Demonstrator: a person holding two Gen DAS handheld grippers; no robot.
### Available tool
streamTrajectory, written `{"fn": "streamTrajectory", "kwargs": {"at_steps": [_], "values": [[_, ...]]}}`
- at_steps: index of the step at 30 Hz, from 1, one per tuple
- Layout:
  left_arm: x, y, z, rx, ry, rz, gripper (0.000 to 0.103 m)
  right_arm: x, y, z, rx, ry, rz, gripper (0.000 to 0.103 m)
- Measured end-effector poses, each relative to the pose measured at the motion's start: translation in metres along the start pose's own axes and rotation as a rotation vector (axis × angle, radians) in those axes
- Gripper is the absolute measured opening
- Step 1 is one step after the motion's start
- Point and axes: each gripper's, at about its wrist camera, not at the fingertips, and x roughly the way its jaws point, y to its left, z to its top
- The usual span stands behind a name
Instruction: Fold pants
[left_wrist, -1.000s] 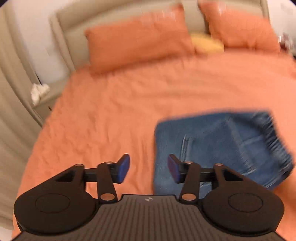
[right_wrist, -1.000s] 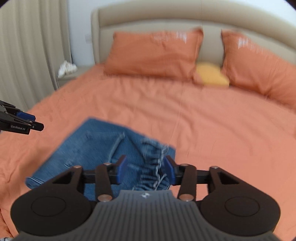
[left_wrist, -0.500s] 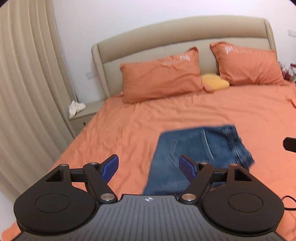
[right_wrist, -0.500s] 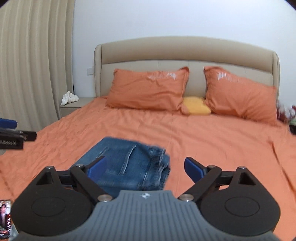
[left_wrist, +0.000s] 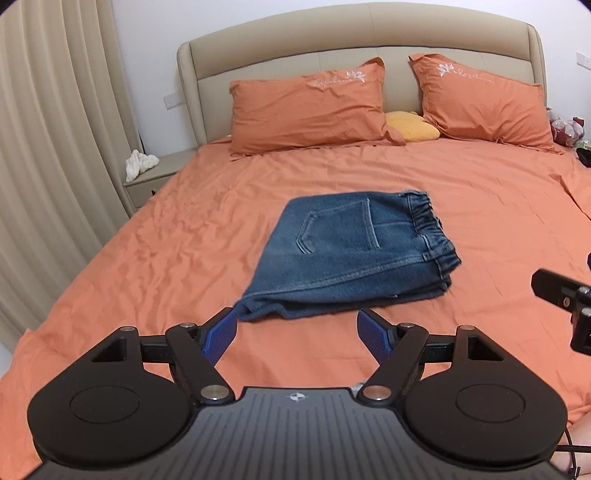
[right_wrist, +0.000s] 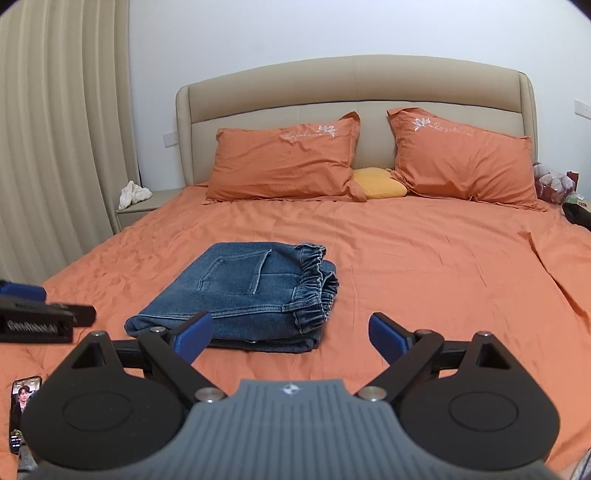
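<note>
Pants (left_wrist: 354, 254) lie folded on the bed (left_wrist: 461, 192); keep left gripper (left_wrist: 297, 332) and right gripper (right_wrist: 291, 334) spread apart, empty, clear of them.

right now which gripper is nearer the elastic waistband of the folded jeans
Right. The right gripper is open just short of the waistband end; the left gripper is open by the jeans opposite, folded end.

The left gripper (right_wrist: 48, 317), seen from the right wrist camera, has white letters on its black side, maybe "GenRobot.ai", a bit blurry. Both orange pillows (right_wrist: 284, 162) carry white curly writing, too small to read.
</note>
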Motion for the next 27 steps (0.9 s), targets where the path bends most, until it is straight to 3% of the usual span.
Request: {"fn": "streamTrajectory", "kwargs": {"at_steps": [27], "values": [[-0.012, -0.010, 0.000, 0.006, -0.007, 0.000, 0.087, -0.018, -0.001, 0.000, -0.008, -0.038, -0.003, 0.089]]}}
